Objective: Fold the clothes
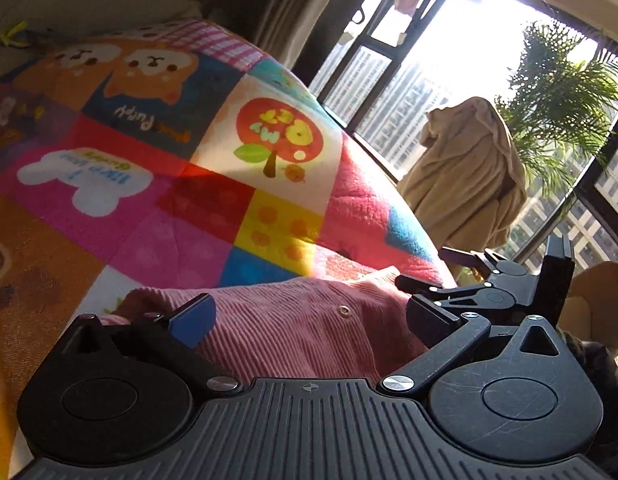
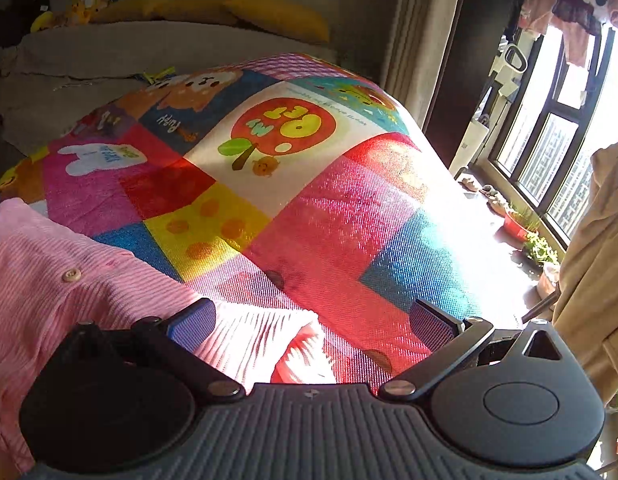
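Pink corduroy garment (image 2: 69,280) lies crosswise.

Left gripper (image 1: 309,318): jaws spread wide over pink cloth.
Pink corduroy garment (image 1: 293,320): lying on patchwork blanket (image 1: 157,168), metal snap (image 1: 343,311) showing.
Right gripper (image 1: 429,298): just beside, at garment's right edge.
Beige robe (image 1: 469,172): hanging by window (image 1: 389,92).

pink garment (image 2: 69,280): ribbed corduroy cloth, matt. printed blanket (image 2: 317,216): coarse woven fleece, fuzzy. left tool (image 1: 309,316), right tool (image 2: 313,320): matt black plastic, scuffed; shiny metal pivots.
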The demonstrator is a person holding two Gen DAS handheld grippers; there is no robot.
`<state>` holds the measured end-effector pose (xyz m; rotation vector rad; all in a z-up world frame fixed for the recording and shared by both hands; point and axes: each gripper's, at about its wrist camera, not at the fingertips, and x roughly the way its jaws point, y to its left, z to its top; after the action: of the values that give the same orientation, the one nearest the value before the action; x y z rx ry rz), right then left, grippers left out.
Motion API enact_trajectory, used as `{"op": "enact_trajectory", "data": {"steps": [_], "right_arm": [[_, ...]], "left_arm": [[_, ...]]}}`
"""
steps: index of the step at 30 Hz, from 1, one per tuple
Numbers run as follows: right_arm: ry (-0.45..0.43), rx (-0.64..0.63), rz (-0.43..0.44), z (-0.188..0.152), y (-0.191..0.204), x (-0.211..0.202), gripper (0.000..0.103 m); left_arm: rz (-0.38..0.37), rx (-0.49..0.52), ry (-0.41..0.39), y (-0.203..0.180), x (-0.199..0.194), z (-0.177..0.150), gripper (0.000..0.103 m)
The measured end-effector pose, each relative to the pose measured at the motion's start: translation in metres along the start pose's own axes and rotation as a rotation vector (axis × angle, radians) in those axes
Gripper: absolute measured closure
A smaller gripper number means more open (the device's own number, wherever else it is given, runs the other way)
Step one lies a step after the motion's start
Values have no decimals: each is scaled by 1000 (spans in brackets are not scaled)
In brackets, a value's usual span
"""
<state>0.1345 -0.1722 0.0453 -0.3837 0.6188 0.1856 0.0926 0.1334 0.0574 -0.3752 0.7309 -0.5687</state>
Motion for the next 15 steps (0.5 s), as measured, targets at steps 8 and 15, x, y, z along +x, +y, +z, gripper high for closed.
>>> {"op": "enact_trajectory", "data": {"steps": [8,15], "right_arm": [[9,-54,66,-29,15,-34,0],[20,-100,103,-61,30,-58,0]], "left_arm": [[159,168,78,-15,35,-36,0],[340,325,100,-39,14,-67,0]]}}
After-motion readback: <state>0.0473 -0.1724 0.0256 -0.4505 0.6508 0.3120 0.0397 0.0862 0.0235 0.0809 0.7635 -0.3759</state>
